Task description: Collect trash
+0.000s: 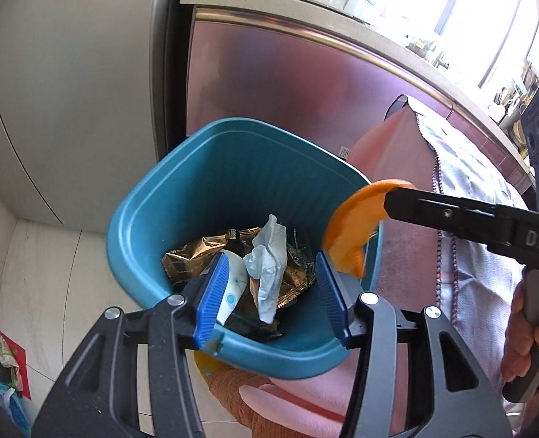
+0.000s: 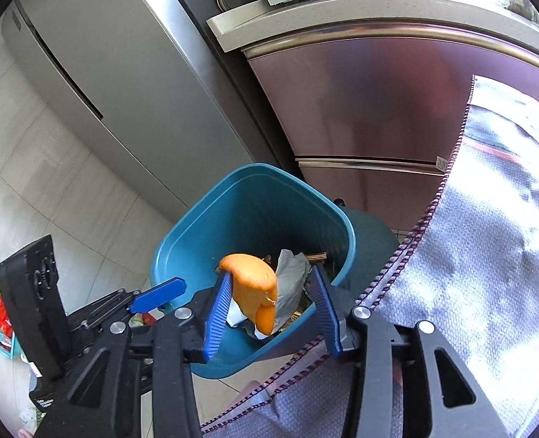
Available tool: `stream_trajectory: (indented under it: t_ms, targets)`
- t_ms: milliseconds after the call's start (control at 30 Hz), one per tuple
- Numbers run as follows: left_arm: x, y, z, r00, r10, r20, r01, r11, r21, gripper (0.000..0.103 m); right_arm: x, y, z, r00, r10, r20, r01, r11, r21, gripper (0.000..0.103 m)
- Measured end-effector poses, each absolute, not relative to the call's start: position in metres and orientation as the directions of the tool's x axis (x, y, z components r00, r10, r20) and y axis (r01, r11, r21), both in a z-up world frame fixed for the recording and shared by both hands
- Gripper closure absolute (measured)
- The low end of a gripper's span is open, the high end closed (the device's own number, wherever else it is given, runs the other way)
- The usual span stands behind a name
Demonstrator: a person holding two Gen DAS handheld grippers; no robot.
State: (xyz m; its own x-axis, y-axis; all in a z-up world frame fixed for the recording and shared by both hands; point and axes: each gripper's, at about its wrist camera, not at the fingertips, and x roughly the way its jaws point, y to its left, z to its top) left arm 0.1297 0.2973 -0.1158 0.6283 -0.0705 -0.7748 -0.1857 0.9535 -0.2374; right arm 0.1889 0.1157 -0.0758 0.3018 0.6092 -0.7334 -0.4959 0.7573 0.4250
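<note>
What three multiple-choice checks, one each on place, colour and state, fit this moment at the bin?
1. Where is the peel?
A. On the floor
B. Over the bin, between the right tool's pads
C. On the counter

2. What colour is the bin?
A. Blue
B. Red
C. White

3. How do the left tool's jaws stand?
A. Shut on a wrapper
B. Shut on nothing
C. Open

Key:
1 B: the right wrist view shows the orange peel between the blue pads, above the bin's opening.
2 A: both views show blue walls and a blue rim.
3 C: the left wrist view shows the pads wide apart, with the tissue loose between them.
</note>
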Motion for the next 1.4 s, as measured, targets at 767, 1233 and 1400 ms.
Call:
stream_trajectory:
  t_ms: [767,1233,1400]
  targets:
    - [0.02,0.245,-0.03,0.857,0.049,-0.513,-0.118,0.988,-0.101,0.006,0.062,0.02,-0.015,0.621,0.597,-0.508,-0.543,0.795,0.27,0.022]
    - [-0.048,0.163,-0.008,0.924,0.178,-0.337,-0.191,0.982,-0.004,0.006,-0.04,-0.075,-0.017,0.887,0.353,-0.296,-0.335,0.936,0.11,0.007]
    - [-0.067,0.146,0.0,0.937,0.189,-0.295,-0.2,0.98,-0.008,0.006,-0.055,-0.09,-0.014,0.908,0.332,-0.255,-0.312,0.943,0.115,0.007]
